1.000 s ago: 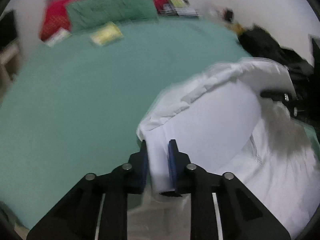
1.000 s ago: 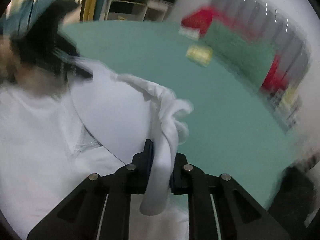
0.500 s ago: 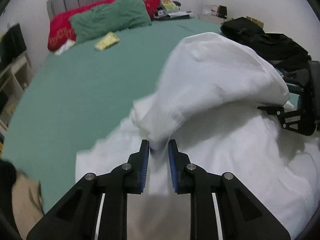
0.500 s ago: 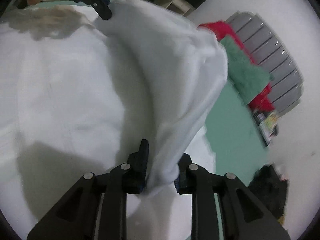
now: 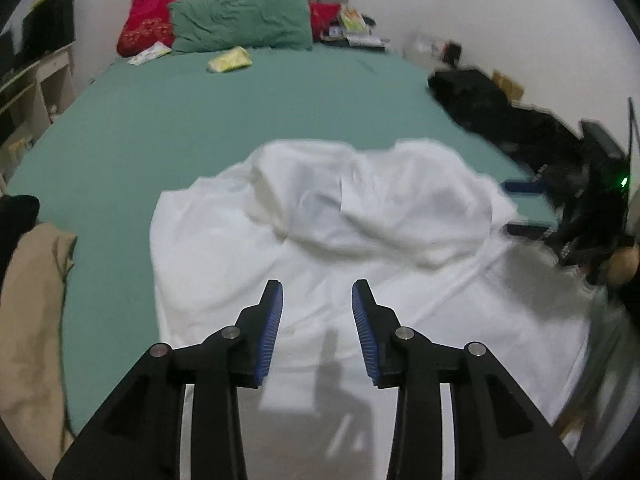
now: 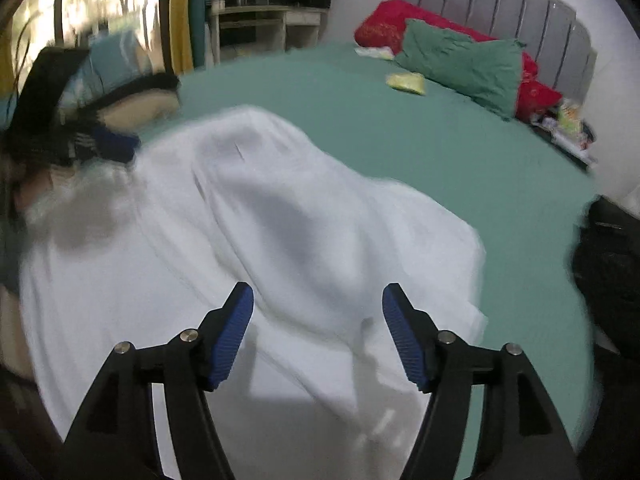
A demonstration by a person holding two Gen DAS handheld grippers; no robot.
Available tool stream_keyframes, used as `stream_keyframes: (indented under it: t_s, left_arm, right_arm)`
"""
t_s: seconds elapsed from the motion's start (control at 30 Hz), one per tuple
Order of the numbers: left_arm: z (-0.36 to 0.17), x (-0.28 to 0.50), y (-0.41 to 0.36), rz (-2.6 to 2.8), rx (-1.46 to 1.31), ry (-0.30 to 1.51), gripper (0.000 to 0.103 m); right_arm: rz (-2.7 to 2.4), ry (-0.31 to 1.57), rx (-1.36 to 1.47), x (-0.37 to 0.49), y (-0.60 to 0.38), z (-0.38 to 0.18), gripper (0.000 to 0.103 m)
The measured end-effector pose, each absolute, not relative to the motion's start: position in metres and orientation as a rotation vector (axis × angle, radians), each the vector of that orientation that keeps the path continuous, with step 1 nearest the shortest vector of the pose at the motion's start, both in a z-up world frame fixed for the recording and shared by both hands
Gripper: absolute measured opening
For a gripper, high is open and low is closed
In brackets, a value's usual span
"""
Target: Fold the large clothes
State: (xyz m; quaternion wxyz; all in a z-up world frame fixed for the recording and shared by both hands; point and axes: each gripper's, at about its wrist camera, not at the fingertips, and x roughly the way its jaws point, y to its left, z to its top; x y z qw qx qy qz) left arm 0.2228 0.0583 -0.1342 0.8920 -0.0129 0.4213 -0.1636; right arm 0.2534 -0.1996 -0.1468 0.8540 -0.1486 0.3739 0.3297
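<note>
1. Cloth first: the large white cotton garment (image 5: 320,240) lies loose on the green bed sheet (image 5: 200,120), its far part folded back over itself in a rumpled hump just ahead of both your grippers.
2. Writing: none is readable anywhere; the small yellow packet (image 5: 229,60) beyond the garment is too blurred.
3. Your left gripper (image 5: 317,292) hangs above the near white cloth, jaws opening, nothing between them.
4. Your right gripper (image 6: 318,294) hangs over the fold's near slope, jaws opening wide, no cloth pinched.
</note>
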Motion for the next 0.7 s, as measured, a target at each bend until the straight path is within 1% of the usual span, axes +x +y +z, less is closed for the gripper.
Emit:
stream_keyframes:
  t_s: [0.1, 0.17, 0.2, 0.23, 0.27, 0.3, 0.37, 0.5, 0.57, 0.67, 0.7]
  left_arm:
    - [-0.138, 0.231, 0.048, -0.325, -0.062, 0.887, 0.039]
    - [-0.141, 0.239, 0.043, -0.323, -0.076, 0.885, 0.039]
    - [-0.142, 0.242, 0.041, -0.321, -0.086, 0.885, 0.039]
    - [-0.144, 0.247, 0.041, -0.319, -0.1, 0.885, 0.039]
    - [-0.145, 0.251, 0.041, -0.315, -0.115, 0.886, 0.039]
    - [-0.147, 0.255, 0.041, -0.308, -0.125, 0.887, 0.039]
    - [-0.151, 0.261, 0.042, -0.292, -0.161, 0.892, 0.039]
    - [-0.175, 0.267, 0.044, -0.245, -0.207, 0.964, 0.04]
    - [-0.185, 0.264, 0.044, -0.237, -0.213, 0.992, 0.04]
    - [-0.182, 0.251, 0.045, -0.23, -0.214, 1.012, 0.04]
    - [-0.177, 0.243, 0.047, -0.239, -0.216, 1.002, 0.04]
  right_arm:
    - [0.742, 0.76, -0.24, 0.269, -0.155, -0.158, 0.067]
    - [0.784, 0.777, -0.19, 0.284, -0.128, -0.17, 0.067]
    - [0.819, 0.789, -0.169, 0.276, -0.121, -0.176, 0.062]
    - [0.856, 0.812, -0.17, 0.279, -0.11, -0.183, 0.036]
    - [0.871, 0.854, -0.201, 0.281, -0.101, -0.192, 0.014]
    - [0.879, 0.895, -0.237, 0.276, -0.095, -0.202, 0.003]
    - [0.906, 0.914, -0.245, 0.266, -0.097, -0.208, 0.003]
    - [0.942, 0.99, -0.198, 0.25, -0.118, -0.21, 0.003]
    - [0.915, 0.996, -0.21, 0.246, -0.124, -0.209, 0.005]
    - [0.892, 1.029, -0.168, 0.243, -0.135, -0.202, 0.014]
    - [0.885, 1.02, -0.166, 0.24, -0.138, -0.197, 0.024]
